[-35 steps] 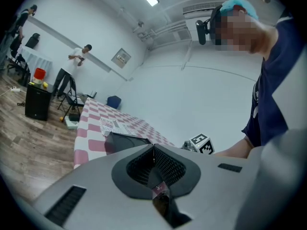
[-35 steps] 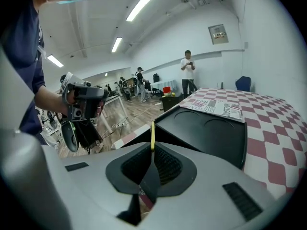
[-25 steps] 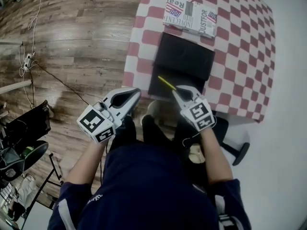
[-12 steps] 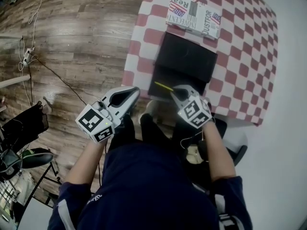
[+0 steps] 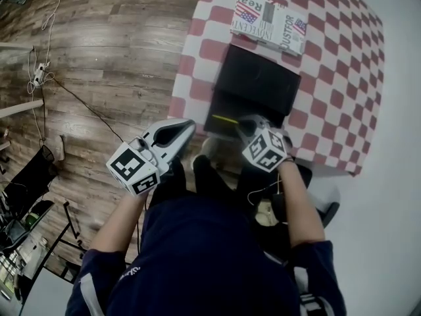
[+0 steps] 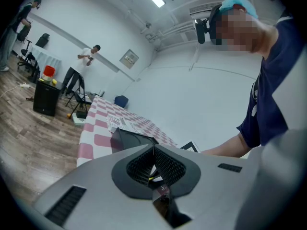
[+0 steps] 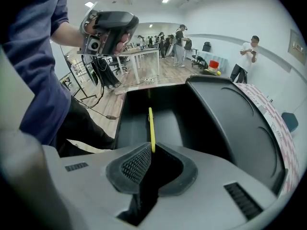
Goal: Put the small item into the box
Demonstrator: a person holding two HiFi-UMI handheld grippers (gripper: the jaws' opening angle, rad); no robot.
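A thin yellow stick is the small item. My right gripper is shut on one end of it and holds it over the near, open half of the black box. In the right gripper view the yellow stick juts straight out from the jaws of the right gripper above the box's tray, with the lid lying open to the right. My left gripper hangs off the table's near left corner, shut and holding nothing. The left gripper faces the box.
The box rests on a red-and-white checked table. A printed book lies just beyond it. Wooden floor with cables spreads to the left. Several people stand by desks far across the room.
My right gripper has shifted a little left and lower with the yellow stick, which now lies flatter over the box's tray. The left gripper has stayed in place.
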